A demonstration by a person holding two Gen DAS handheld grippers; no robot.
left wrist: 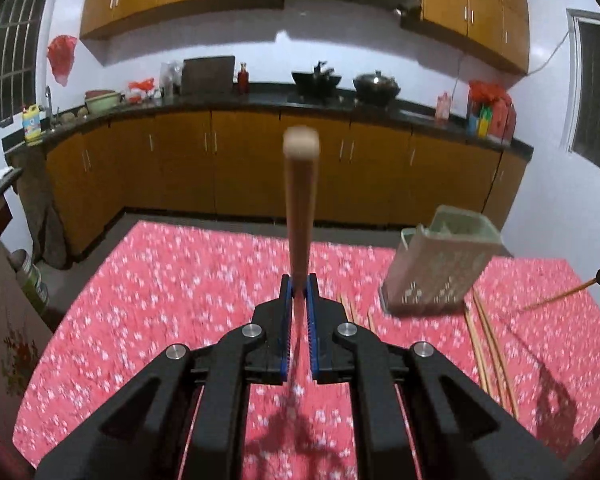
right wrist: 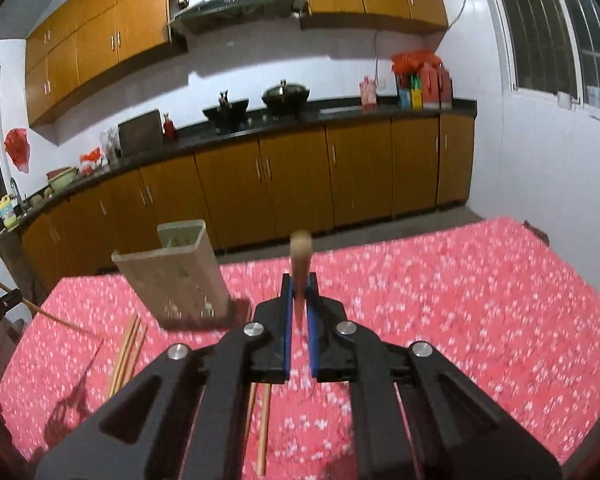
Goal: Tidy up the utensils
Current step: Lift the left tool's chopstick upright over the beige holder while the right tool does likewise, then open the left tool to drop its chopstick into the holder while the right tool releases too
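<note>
My left gripper (left wrist: 299,286) is shut on a wooden chopstick (left wrist: 300,208) that sticks up and forward above the red flowered tablecloth (left wrist: 172,280). My right gripper (right wrist: 299,286) is likewise shut on a wooden chopstick (right wrist: 300,258), lifted off the cloth. A pale green perforated utensil holder (left wrist: 440,266) stands on the table to the right of the left gripper; in the right wrist view the holder (right wrist: 180,272) stands left of the gripper. Loose chopsticks (left wrist: 488,344) lie on the cloth beside the holder, and more chopsticks (right wrist: 126,354) lie below it.
The table's far edge meets a dark floor before orange kitchen cabinets (left wrist: 244,168) and a black counter with pots (left wrist: 376,86). The other gripper's tip with its chopstick (left wrist: 560,296) shows at the right edge of the left wrist view.
</note>
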